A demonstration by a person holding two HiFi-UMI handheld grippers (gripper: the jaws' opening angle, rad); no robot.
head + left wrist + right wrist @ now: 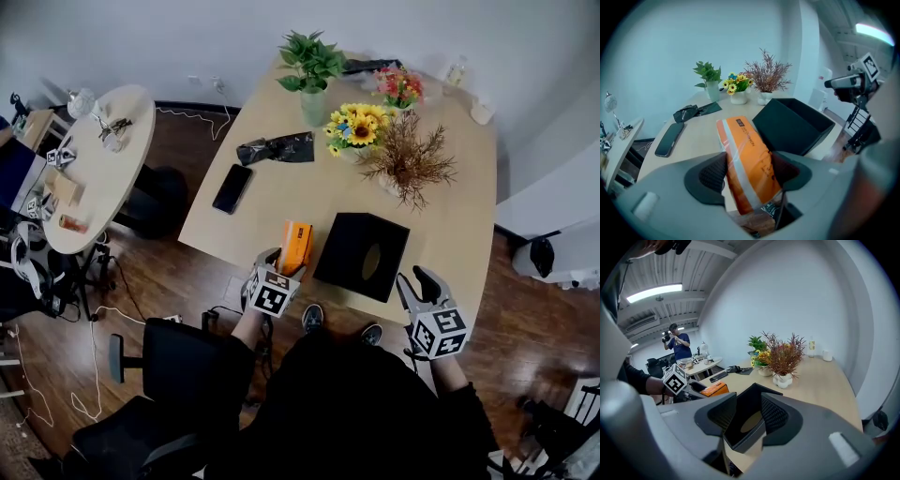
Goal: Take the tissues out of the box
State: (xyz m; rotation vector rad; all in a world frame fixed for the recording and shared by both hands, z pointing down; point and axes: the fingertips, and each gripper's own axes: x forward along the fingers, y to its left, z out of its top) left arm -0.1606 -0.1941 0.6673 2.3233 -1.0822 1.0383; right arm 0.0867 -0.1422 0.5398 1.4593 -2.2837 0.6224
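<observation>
An orange tissue pack point(296, 246) lies on the near edge of the wooden table point(450, 216), just left of the black tissue box point(361, 255) with an oval slot in its top. My left gripper point(286, 263) straddles the pack's near end. In the left gripper view the pack point(747, 159) runs between the jaws of my left gripper point(750, 171), which stand open around it, with a slim gap at the left pad. My right gripper point(417, 278) hovers open at the box's near right corner. In the right gripper view the box point(750, 420) shows between the jaws.
A black phone point(232, 188) and a black bag point(277, 148) lie on the left of the table. A green plant point(312, 70), sunflowers point(356, 127) and a dried shrub point(408, 159) stand behind the box. A round side table point(89, 159) is at the left, and a person point(677, 341) stands beyond it.
</observation>
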